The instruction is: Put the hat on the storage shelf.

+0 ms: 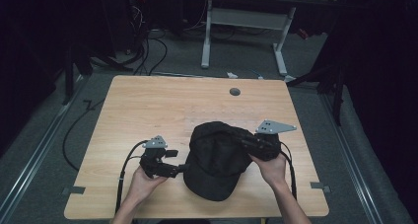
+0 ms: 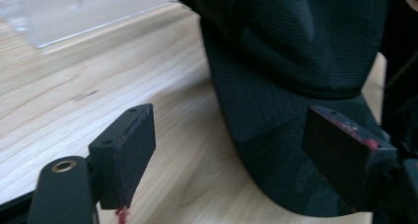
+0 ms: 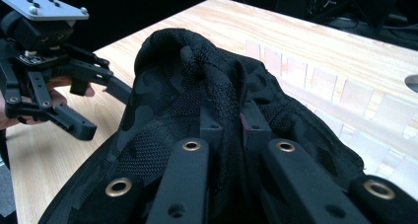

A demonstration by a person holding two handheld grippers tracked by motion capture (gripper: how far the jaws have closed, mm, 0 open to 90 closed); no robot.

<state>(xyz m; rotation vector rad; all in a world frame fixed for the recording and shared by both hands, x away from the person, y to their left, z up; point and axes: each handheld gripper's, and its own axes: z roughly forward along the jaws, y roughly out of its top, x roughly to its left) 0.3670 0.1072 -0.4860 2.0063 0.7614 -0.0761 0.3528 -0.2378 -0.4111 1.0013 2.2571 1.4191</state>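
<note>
I see the black cap (image 1: 217, 160) lying on the bench (image 1: 148, 105), toward the near edge and a little right of the middle, its brim pointing at the near edge. My right hand-held gripper (image 1: 249, 142) comes in from the cap's right side, and in the right gripper view its jaws are pinched together on a fold of the crown's mesh fabric, which bunches up just ahead of them. My left hand-held gripper (image 1: 172, 168) sits just beside the cap's left edge, level with where brim meets crown. In the left gripper view its jaws stand wide apart with nothing pressed between them: one jaw is over bare wood, the other in front of the brim. That jaw may be brushing the brim, but I cannot tell from this angle. In the right gripper view the left hand-held gripper (image 3: 88, 110) shows just off the cap, its fingers spread. A small grey round plug (image 1: 234, 91) sits in the bench's far side, well apart from the cap.
</note>
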